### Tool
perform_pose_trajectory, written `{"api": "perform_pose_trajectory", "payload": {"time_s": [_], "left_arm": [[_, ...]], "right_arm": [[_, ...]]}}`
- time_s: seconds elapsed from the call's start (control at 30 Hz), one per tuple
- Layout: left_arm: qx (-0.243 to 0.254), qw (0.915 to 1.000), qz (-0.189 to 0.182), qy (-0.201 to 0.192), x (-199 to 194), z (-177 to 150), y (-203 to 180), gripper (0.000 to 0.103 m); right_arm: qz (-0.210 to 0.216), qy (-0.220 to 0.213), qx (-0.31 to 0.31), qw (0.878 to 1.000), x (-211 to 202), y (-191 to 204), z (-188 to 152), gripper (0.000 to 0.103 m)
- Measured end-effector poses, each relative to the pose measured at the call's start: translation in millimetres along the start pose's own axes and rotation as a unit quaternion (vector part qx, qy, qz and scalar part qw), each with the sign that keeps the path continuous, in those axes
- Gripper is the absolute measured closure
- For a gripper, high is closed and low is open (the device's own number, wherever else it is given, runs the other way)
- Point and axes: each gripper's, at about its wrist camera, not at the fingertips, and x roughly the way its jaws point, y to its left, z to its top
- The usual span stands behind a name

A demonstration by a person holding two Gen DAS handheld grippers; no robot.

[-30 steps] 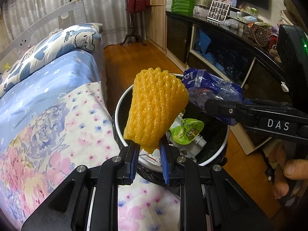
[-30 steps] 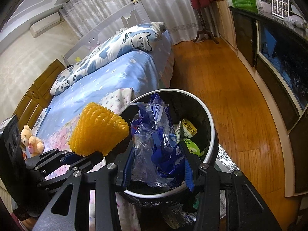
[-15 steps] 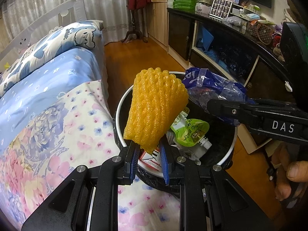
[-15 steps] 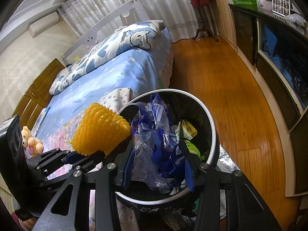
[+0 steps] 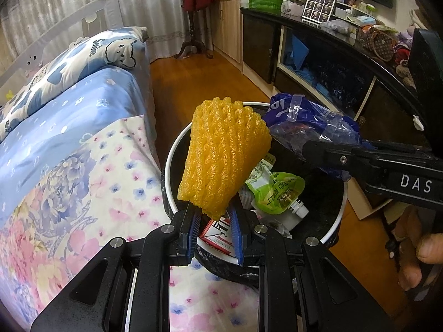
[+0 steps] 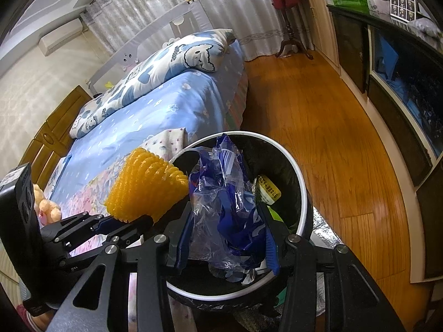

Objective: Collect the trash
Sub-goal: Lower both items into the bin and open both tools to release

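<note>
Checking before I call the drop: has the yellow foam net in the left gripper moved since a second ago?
No. The yellow foam net sits pinched in the left gripper, at the same spot over the trash bin's white rim.

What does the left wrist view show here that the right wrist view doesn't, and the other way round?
Only the left wrist view: a red-and-white carton in the bin and a person's fingers.

Only the right wrist view: a wooden headboard and a small plush toy.

Both: the yellow foam fruit net in the left gripper, the blue-and-clear plastic bag in the right gripper, and the white-rimmed black trash bin.
</note>
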Motion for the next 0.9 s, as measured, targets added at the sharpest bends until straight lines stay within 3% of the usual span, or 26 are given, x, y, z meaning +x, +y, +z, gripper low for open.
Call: {"api": "perform_pose_trajectory", "payload": {"time_s": [0.63, 0.8, 0.9], "left_arm": [[0.0, 0.9999, -0.002, 0.01, 9.5, 4.2, 2.9, 0.083], [0.0, 0.9999, -0.002, 0.011, 8.4, 5.8, 3.1, 0.08], [-0.003, 0.9999, -0.006, 0.009, 6.9, 5.6, 4.7, 0.072]], "right_arm": [[0.003, 0.005, 0.004, 1.0, 2.0, -3.9, 3.9, 0.057], [0.004, 0.006, 0.005, 1.0, 2.8, -3.9, 3.7, 0.056], [0.007, 0.008, 0.009, 1.0, 4.9, -3.2, 3.4, 0.055]]}}
